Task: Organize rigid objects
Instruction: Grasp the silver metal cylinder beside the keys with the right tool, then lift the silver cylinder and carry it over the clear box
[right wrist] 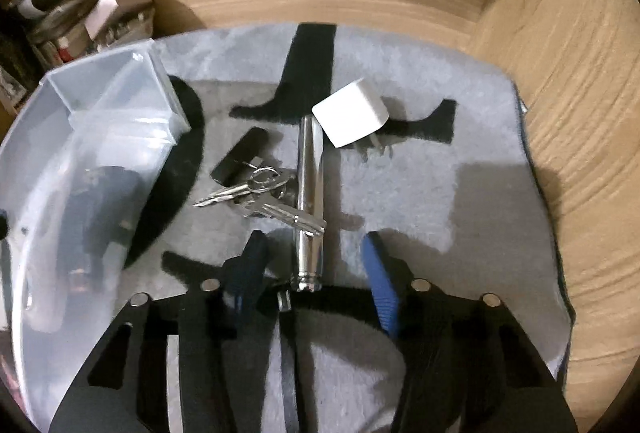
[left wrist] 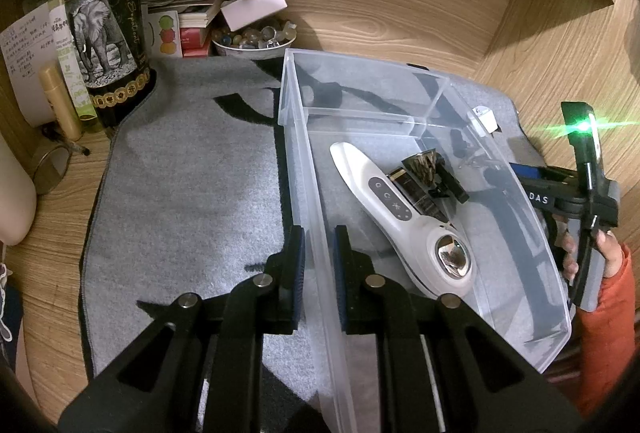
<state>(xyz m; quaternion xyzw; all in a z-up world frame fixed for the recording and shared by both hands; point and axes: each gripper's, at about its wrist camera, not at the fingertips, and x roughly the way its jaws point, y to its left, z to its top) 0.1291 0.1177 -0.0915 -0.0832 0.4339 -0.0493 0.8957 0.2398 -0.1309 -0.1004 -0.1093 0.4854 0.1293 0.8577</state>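
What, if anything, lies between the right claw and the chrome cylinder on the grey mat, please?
Nothing blocks the right claw: the chrome cylinder already lies between its open fingers. However, the keys lie across the cylinder's middle, and the white charger sits at its far end.

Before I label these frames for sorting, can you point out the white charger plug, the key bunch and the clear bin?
white charger plug (right wrist: 350, 113), right wrist view, top face.
key bunch (right wrist: 260, 193), right wrist view, key heads.
clear bin (left wrist: 316, 265), left wrist view, near wall.
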